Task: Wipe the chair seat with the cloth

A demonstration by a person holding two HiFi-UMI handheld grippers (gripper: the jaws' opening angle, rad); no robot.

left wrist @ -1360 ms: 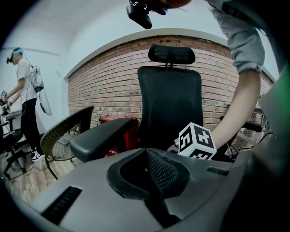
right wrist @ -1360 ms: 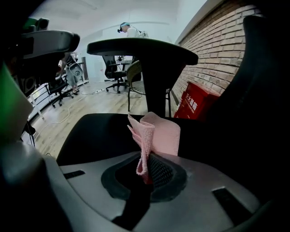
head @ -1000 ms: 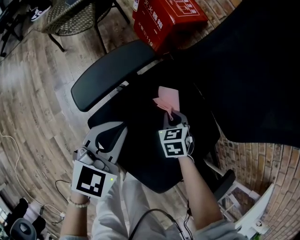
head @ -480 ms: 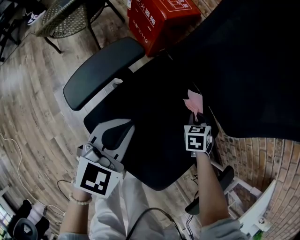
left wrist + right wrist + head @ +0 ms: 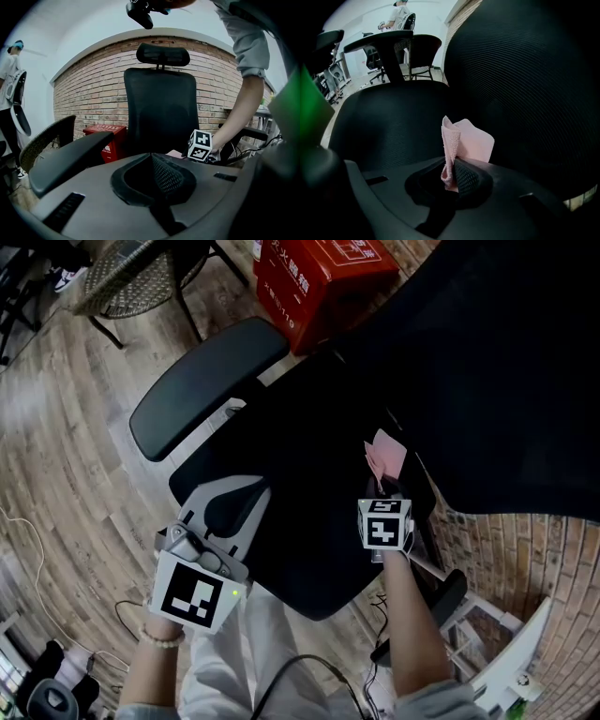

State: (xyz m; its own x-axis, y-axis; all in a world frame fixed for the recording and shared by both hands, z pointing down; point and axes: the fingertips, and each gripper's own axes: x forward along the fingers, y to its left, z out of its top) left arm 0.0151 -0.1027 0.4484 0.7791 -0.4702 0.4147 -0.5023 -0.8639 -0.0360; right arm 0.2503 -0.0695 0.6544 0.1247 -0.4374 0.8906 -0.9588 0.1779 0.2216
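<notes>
Pinching the pink cloth (image 5: 386, 454), the right gripper (image 5: 380, 486) is seemingly pressing it onto the chair seat's (image 5: 300, 456) rear-right, while the left gripper (image 5: 225, 512) is hovering closed, empty.

The wood-plank floor (image 5: 66, 427) carries a black office chair (image 5: 300, 474) and a red box (image 5: 319, 277).

Dim, even indoor light; no hard shadows, no glare. Heavy fisheye bending of floorboards (image 5: 56, 474) and brick wall (image 5: 89, 98), corners vignetted black. Chair seat (image 5: 300, 465) almost detailless; nearest foreground soft, unfocused.
</notes>
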